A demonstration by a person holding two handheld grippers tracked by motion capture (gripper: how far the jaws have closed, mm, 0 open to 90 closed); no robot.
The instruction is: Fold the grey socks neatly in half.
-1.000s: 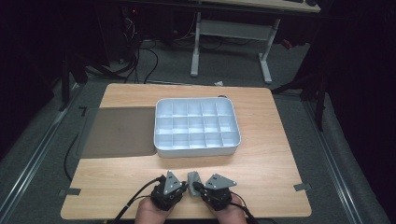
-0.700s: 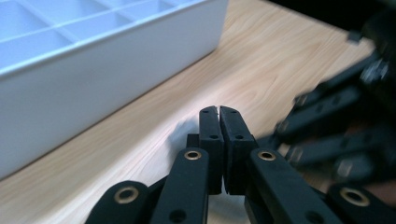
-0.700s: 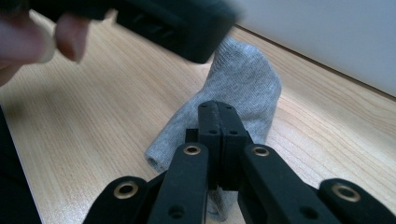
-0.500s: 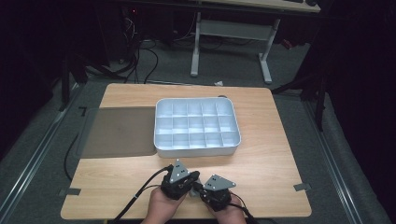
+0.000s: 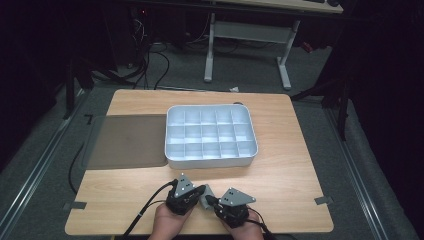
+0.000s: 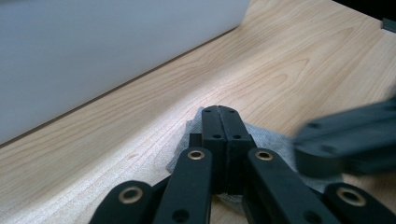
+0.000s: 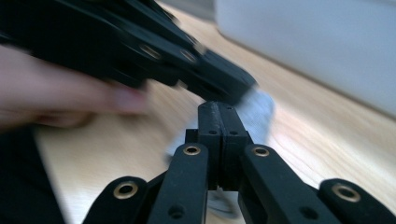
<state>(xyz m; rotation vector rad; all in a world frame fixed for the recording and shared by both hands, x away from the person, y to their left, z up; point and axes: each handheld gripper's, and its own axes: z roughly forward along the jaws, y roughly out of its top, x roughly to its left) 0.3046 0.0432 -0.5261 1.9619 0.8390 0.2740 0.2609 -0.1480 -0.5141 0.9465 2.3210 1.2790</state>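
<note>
A small grey cloth (image 5: 206, 199) lies near the table's front edge, between my two grippers. My left gripper (image 5: 202, 192) points right at it; its jaws have just been closing and now stand shut, with the cloth (image 6: 273, 140) pinched at their tips (image 6: 223, 112). My right gripper (image 5: 212, 201) points left and meets it, shut on the same cloth (image 7: 259, 109), which shows on both sides of its jaws (image 7: 219, 109). In the right gripper view the left gripper (image 7: 219, 81) crosses just above, blurred, with a hand (image 7: 56, 93) behind it.
A white tray (image 5: 210, 162) divided into several compartments stands at the table's middle, just beyond the grippers. A dark mat (image 5: 125, 140) lies to its left. Tape marks (image 5: 324, 200) sit at the front corners. Desk legs and cables stand on the floor behind.
The left gripper has slid right and turned toward the right gripper until their tips meet over the cloth. The right gripper has stayed in place.
</note>
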